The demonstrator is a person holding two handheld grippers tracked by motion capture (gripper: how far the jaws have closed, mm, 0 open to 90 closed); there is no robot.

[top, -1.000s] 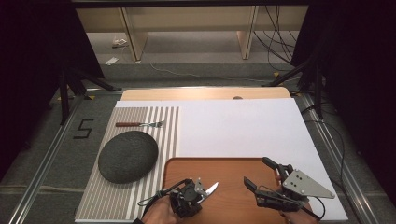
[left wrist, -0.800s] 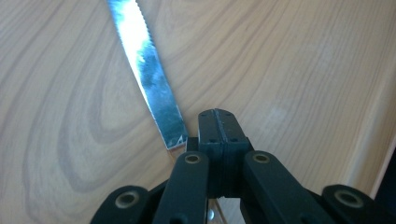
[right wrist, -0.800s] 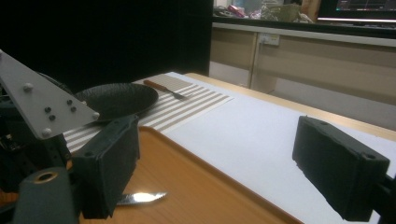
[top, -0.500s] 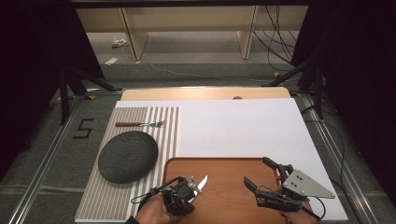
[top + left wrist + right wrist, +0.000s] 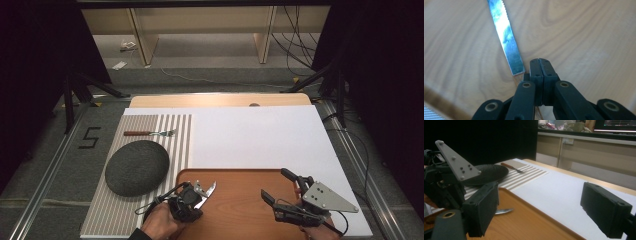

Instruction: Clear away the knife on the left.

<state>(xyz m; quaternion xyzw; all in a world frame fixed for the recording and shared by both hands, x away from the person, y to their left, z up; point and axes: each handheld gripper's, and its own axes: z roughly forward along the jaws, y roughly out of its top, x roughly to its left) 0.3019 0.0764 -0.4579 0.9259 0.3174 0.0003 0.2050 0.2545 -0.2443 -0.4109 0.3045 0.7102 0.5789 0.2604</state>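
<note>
A knife [image 5: 207,192] with a serrated steel blade [image 5: 506,37] sticks out up and to the right from my left gripper [image 5: 195,194]. That gripper hovers over the near-left part of the wooden tray [image 5: 240,180]. Its jaws [image 5: 540,61] are pressed together, and the knife's wooden handle runs in beneath them. My right gripper [image 5: 275,182] is open over the tray's near-right part with nothing between its jaws [image 5: 544,210]. Its view shows the knife's blade [image 5: 502,211] low over the tray [image 5: 524,222].
A dark grey plate [image 5: 136,167] lies on the striped placemat [image 5: 175,135] left of the tray. A fork [image 5: 150,133] with a wooden handle lies beyond it. A white mat [image 5: 260,135] covers the table's middle and right.
My left gripper has moved to the left over the tray, carrying the knife with it. The right gripper has stayed in place.
</note>
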